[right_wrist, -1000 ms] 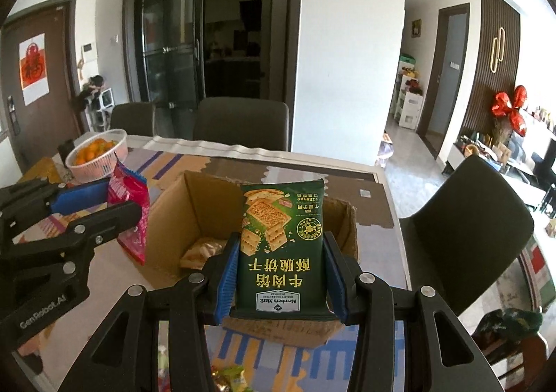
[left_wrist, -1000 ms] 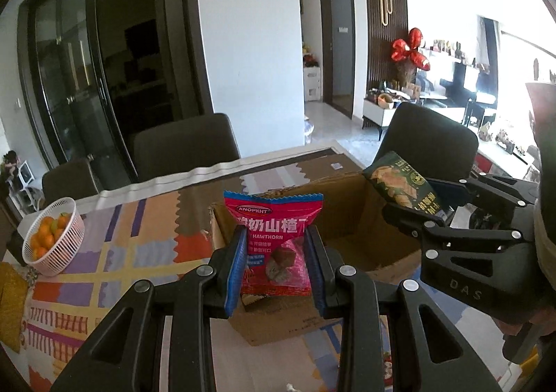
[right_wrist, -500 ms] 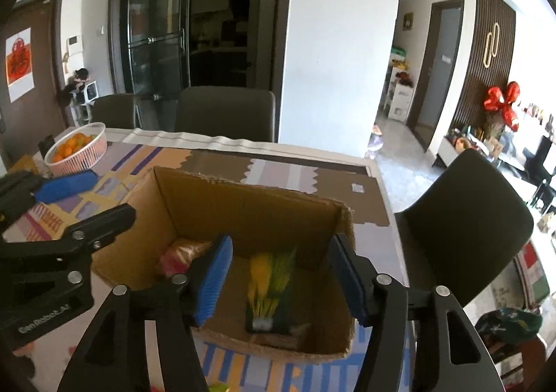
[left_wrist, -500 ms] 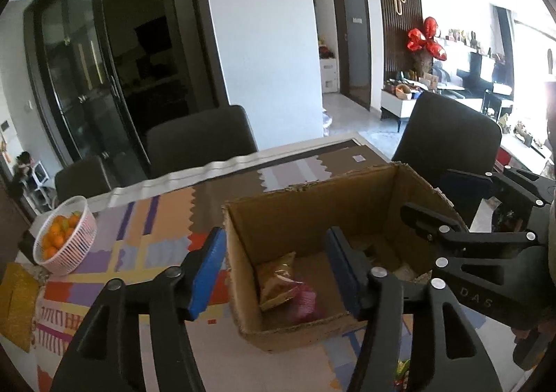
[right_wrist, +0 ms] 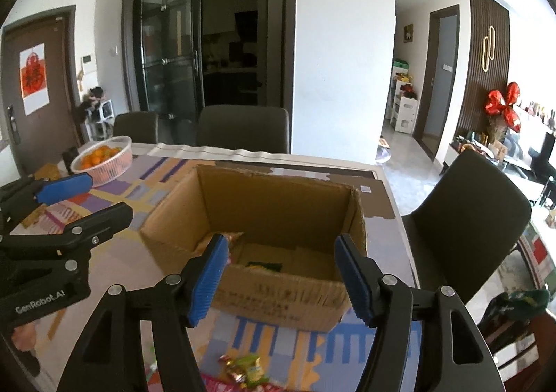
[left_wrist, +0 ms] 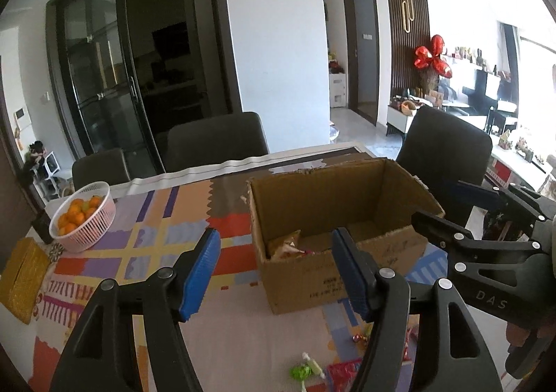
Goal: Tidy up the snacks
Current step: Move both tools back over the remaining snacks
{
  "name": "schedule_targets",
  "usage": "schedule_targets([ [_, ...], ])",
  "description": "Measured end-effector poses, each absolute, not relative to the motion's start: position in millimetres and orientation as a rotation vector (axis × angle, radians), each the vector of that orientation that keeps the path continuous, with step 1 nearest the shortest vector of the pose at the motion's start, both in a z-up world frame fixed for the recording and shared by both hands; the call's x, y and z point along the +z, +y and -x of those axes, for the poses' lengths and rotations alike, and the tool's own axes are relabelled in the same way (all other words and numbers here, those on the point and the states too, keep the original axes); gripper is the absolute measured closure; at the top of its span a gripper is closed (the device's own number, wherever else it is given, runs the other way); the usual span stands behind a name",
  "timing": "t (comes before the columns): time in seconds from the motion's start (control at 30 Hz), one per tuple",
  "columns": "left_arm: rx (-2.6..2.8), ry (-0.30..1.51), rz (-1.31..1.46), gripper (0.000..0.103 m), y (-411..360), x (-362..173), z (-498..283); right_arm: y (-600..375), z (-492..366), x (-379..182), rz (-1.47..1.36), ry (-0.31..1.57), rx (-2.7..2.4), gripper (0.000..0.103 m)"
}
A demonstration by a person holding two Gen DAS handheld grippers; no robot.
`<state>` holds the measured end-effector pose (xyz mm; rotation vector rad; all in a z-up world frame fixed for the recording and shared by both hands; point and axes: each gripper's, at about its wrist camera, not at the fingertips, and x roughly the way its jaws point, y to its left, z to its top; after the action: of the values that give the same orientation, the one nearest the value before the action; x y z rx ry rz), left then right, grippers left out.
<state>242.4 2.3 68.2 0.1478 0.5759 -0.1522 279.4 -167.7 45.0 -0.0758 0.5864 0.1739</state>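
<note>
Cardboard fills the middle of both views: an open brown box (left_wrist: 344,218) sits on the desk (left_wrist: 243,329), which is covered by a cloth of orange, purple and red patches. Upper left in the left wrist view, a white basket of oranges (left_wrist: 83,215) stands well apart from the box, with a gold packet (left_wrist: 21,274) at the left edge. Dark chairs (right_wrist: 243,128) ring the far side. Inside the box, a crinkled orange and red packet (left_wrist: 285,248) lies in the near left corner, and a green packet (right_wrist: 264,266) lies flat on the bottom. Loose wrapped sweets (right_wrist: 243,369) lie on the cloth at the bottom of the frame, in front of the box. The left gripper (left_wrist: 278,274) and right gripper (right_wrist: 279,275) hover before the box's near wall; both sets of jaws have just been opening and stand wide with nothing between them
</note>
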Motion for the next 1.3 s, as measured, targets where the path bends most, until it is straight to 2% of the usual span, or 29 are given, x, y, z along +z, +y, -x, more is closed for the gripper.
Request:
schedule_targets([
  [0.2, -0.127, 0.545, -0.163, 0.034, 8.7, 64.6, -212.9, -162.2, -255.3, 43.1, 0.072, 0.576, 0.175, 0.035],
  [0.7, -0.121, 0.608, -0.170, 0.034, 18.4, 24.1, -173.9, -161.3, -218.2, 23.2, 0.050, 0.595, 0.131, 0.035],
  [1.3, -0.159, 0.775, -0.165, 0.034, 23.9, -47.3, -169.7, -161.4, -202.4, -50.4, 0.011, 0.780, 0.092, 0.035],
])
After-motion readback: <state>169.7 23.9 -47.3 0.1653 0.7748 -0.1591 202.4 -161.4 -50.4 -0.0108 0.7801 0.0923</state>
